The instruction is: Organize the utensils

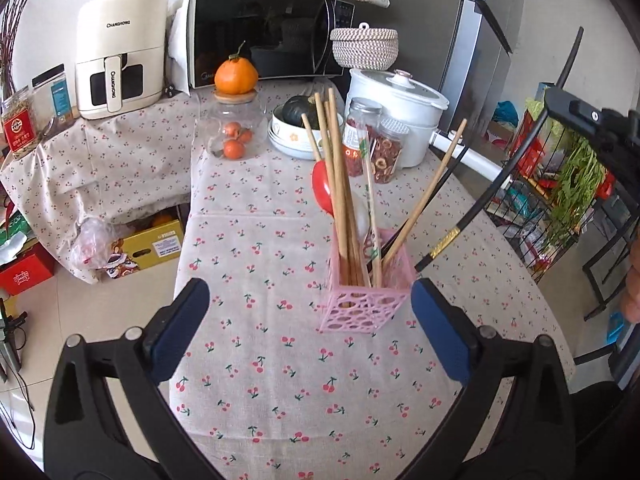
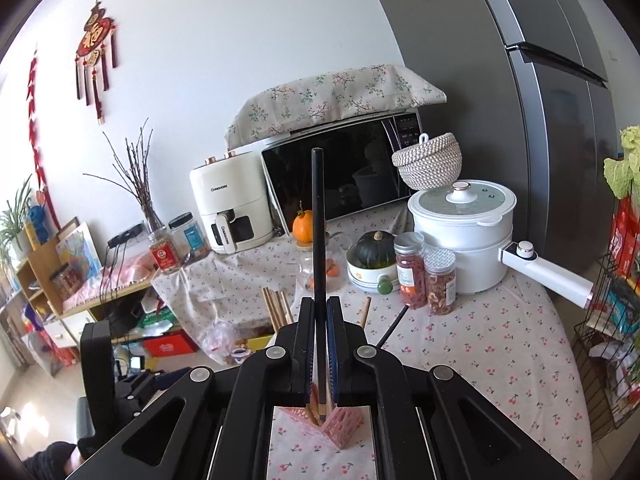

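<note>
A pink lattice utensil holder (image 1: 368,304) stands on the cherry-print tablecloth (image 1: 280,360). It holds several wooden chopsticks (image 1: 340,208), a red spoon (image 1: 322,188) and a paper-wrapped pair. My left gripper (image 1: 310,296) is open wide, its blue pads to either side of the holder's near left part and touching nothing. My right gripper (image 2: 319,304) is shut on a black chopstick (image 2: 318,232) that points up past its fingers. In the left wrist view the black chopstick (image 1: 480,208) slants down, with its gold-banded tip just right of the holder's rim. The holder (image 2: 340,424) shows below the right gripper.
Behind the holder stand two jars of dried food (image 1: 380,148), a bowl with a dark squash (image 1: 296,120), a glass jar topped by an orange (image 1: 234,124) and a white pot (image 1: 400,108) with a long handle. A microwave (image 1: 268,32) and an air fryer (image 1: 120,52) line the back. A wire rack (image 1: 560,200) stands right of the table.
</note>
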Demonstrator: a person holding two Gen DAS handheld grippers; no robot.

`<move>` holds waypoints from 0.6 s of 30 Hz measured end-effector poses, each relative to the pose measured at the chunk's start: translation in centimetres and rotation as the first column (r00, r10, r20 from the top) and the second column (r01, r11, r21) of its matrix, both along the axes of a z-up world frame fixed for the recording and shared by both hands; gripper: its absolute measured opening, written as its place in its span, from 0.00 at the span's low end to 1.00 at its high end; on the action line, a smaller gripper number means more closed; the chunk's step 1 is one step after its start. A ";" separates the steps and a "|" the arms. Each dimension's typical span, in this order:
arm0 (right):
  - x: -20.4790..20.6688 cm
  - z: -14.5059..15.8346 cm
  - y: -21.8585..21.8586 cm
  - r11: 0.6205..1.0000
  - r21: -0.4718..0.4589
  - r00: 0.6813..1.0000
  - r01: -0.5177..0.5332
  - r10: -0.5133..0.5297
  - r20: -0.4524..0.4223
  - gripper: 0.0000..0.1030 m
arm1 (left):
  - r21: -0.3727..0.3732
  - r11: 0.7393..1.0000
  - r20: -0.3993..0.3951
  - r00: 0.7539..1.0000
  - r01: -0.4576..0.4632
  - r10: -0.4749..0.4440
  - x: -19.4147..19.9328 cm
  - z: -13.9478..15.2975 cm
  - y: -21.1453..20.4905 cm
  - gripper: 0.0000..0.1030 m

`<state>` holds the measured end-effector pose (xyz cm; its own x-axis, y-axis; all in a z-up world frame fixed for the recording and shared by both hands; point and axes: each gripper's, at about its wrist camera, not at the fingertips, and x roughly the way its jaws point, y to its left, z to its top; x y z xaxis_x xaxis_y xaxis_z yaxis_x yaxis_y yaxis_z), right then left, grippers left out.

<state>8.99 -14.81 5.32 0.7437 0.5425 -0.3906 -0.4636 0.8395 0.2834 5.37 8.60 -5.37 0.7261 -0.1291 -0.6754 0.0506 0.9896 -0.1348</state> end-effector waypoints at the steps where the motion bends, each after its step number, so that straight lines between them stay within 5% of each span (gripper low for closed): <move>1: 0.2 -0.2 0.2 1.000 -0.002 1.000 -0.002 0.002 -0.003 0.06 | 0.003 1.000 -0.018 1.000 0.001 -0.001 -0.1 -0.4 0.1 0.98; 11: 2.2 -3.3 2.7 0.998 -0.049 0.996 -0.044 0.040 -0.083 0.09 | 0.008 1.000 -0.086 0.996 0.024 -0.024 -0.7 -1.9 -0.2 0.98; 13: 2.2 -3.5 2.6 0.998 -0.047 0.996 -0.038 0.034 -0.085 0.35 | 0.008 1.000 -0.088 0.996 0.027 -0.026 -0.7 -1.8 -0.3 0.98; 14: 2.0 -3.4 2.3 0.999 -0.034 0.997 -0.029 0.026 -0.078 0.60 | 0.005 1.000 -0.088 0.996 0.027 -0.027 -0.7 -1.7 -0.3 0.98; 15: 1.9 -3.3 2.0 1.000 -0.020 0.998 -0.016 0.015 -0.068 0.75 | 0.003 1.000 -0.088 0.996 0.027 -0.026 -0.7 -1.7 -0.4 0.98; 18: 1.6 -3.0 1.2 1.000 -0.022 0.998 -0.001 0.000 -0.055 0.81 | 0.005 1.000 -0.086 0.996 0.025 -0.025 -0.7 -1.6 -0.5 0.98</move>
<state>10.60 -13.60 2.31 0.7203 0.5336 -0.4433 -0.4481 0.8457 0.2898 4.62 8.08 -6.93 0.6616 -0.1423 -0.7362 0.0640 0.9890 -0.1337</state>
